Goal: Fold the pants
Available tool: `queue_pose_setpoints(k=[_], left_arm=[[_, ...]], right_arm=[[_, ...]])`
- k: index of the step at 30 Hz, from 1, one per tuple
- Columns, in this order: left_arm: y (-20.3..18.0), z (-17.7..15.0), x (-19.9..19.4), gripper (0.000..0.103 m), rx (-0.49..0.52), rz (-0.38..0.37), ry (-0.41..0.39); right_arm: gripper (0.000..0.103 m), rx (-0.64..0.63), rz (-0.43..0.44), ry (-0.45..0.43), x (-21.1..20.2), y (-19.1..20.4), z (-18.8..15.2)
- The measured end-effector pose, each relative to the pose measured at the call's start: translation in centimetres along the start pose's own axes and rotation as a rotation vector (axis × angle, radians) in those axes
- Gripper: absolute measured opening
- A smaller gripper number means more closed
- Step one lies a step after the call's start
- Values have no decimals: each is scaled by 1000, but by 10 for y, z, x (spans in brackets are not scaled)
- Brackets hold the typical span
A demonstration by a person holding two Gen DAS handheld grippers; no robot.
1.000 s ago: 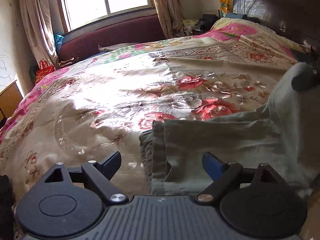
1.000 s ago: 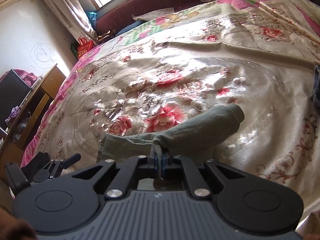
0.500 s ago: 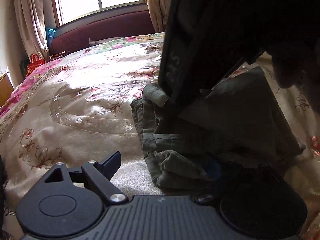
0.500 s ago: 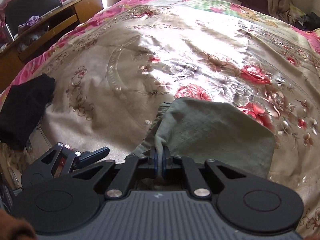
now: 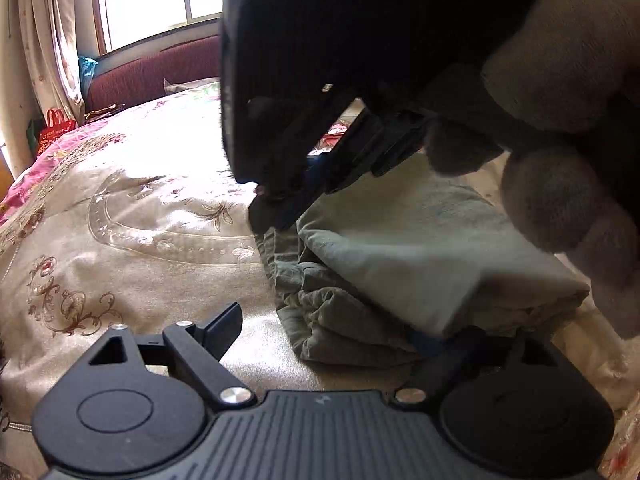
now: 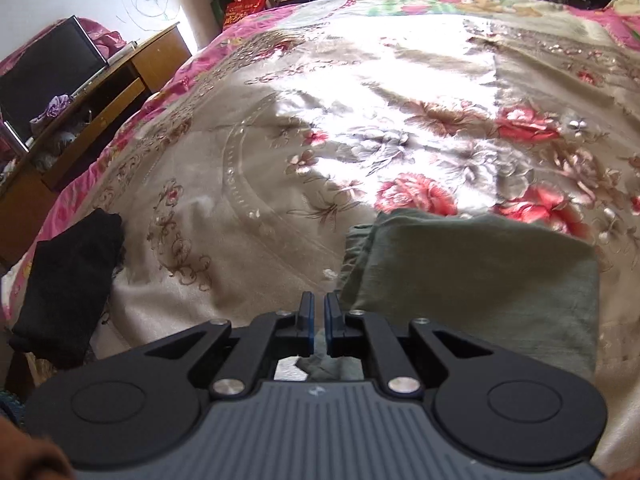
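Note:
The grey-green pants (image 5: 420, 248) lie folded in a thick stack on the floral bedspread (image 5: 140, 200); the right wrist view has them (image 6: 480, 280) flat just right of the fingers. My right gripper (image 6: 318, 320) is low at the stack's left edge. Its jaws are opening, a narrow gap shows between the blue pads, and a scrap of cloth lies loose under their base. From the left wrist view it (image 5: 288, 200) hangs dark over the stack's far corner, held by a gloved hand (image 5: 560, 160). My left gripper (image 5: 328, 336) stands wide open at the stack's near corner, its right finger half under the fold.
A black garment (image 6: 68, 280) lies at the bed's left edge. Beyond it stand a wooden desk (image 6: 120, 88) and a dark screen (image 6: 44, 76). A maroon bench (image 5: 152, 76) and a red bag (image 5: 56, 128) sit under the window.
The right gripper swung the held pant end across over the stack and came down at its left edge, and its pads have parted from the cloth. The left gripper has edged closer to the stack.

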State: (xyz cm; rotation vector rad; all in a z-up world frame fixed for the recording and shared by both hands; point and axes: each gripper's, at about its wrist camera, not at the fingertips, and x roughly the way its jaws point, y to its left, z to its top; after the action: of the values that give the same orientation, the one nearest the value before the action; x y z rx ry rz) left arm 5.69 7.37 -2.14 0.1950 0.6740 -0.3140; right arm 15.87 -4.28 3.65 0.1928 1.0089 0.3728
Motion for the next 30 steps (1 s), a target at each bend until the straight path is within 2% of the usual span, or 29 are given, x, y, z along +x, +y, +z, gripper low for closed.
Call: queue_pose_setpoints(k=[2, 4, 6, 7, 10, 12, 15, 18, 20, 23, 25, 28, 30], left_arm=[[-1, -4, -6, 101, 6, 7, 0], [-1, -7, -14, 101, 5, 6, -19], [-1, -6, -25, 101, -6, -23, -54], [-2, -5, -29, 101, -10, -34, -69], [-8, -2, -39, 101, -1, -23, -92], [-11, -3, -47, 101, -12, -23, -89], [-12, -4, -57, 101, -56, -76, -76], [-23, 0, -60, 103, -50, -123, -77], [-32, 4, -53, 103, -26, -124, -63], [-40, 9, -40, 103, -4, -95, -26], [-41, 14, -32, 103, -12, -66, 1], [-36, 16, -28, 103, -50, -69, 24], [-35, 17, -28, 103, -68, -77, 22]], right_arm=[[11, 55, 82, 32, 4, -1, 0], [11, 45, 83, -1, -10, -4, 2], [15, 10, 33, -36, -30, -12, 4], [20, 4, 14, -36, -36, -16, 5], [26, -16, -54, -10, -41, -24, 0], [28, -34, -54, 12, -34, -20, -4], [36, -96, -57, 59, -13, -5, -7], [38, -240, -191, 67, 11, 8, -4], [35, -278, -248, 72, 23, 5, -1], [34, -221, -257, 77, 26, -10, 5], [28, -163, -238, 89, 25, -22, 12], [30, -93, -193, 104, 17, -31, 17], [31, -92, -175, 117, 16, -29, 20]])
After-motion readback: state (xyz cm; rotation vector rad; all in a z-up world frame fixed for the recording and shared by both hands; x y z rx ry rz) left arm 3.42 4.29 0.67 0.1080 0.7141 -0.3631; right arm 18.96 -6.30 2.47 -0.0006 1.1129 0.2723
